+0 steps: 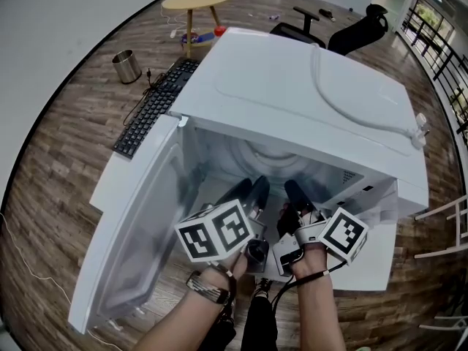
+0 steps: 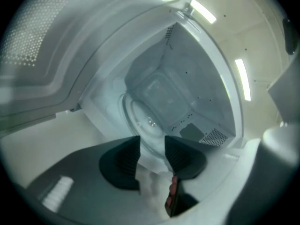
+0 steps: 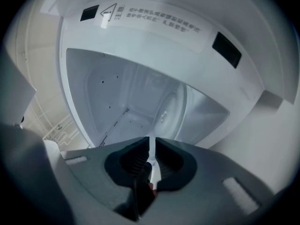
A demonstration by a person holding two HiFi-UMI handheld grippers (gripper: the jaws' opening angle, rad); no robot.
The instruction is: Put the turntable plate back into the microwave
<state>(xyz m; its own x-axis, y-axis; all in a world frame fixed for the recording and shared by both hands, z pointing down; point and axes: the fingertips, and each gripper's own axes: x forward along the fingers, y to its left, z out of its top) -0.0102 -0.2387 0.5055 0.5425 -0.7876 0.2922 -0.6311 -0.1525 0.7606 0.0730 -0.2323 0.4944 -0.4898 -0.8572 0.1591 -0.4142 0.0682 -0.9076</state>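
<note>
The white microwave (image 1: 307,86) stands with its door (image 1: 139,240) swung open to the left. Both grippers reach into the cavity. The clear glass turntable plate (image 2: 146,121) is inside the cavity, ahead of the jaws. My left gripper (image 2: 152,142) is open. The plate's near rim lies in the gap between its pads, which stand clear of it. My right gripper (image 3: 151,142) is shut on the plate's thin rim, and the disc (image 3: 174,110) stretches away from it. In the head view the left gripper (image 1: 248,190) and right gripper (image 1: 296,193) sit side by side at the cavity mouth.
The microwave rests on a white table (image 1: 110,185). A black keyboard (image 1: 153,108) lies at its left edge. On the wood floor beyond are a metal bin (image 1: 126,66), a round wooden side table (image 1: 196,0) and a black office chair (image 1: 351,31).
</note>
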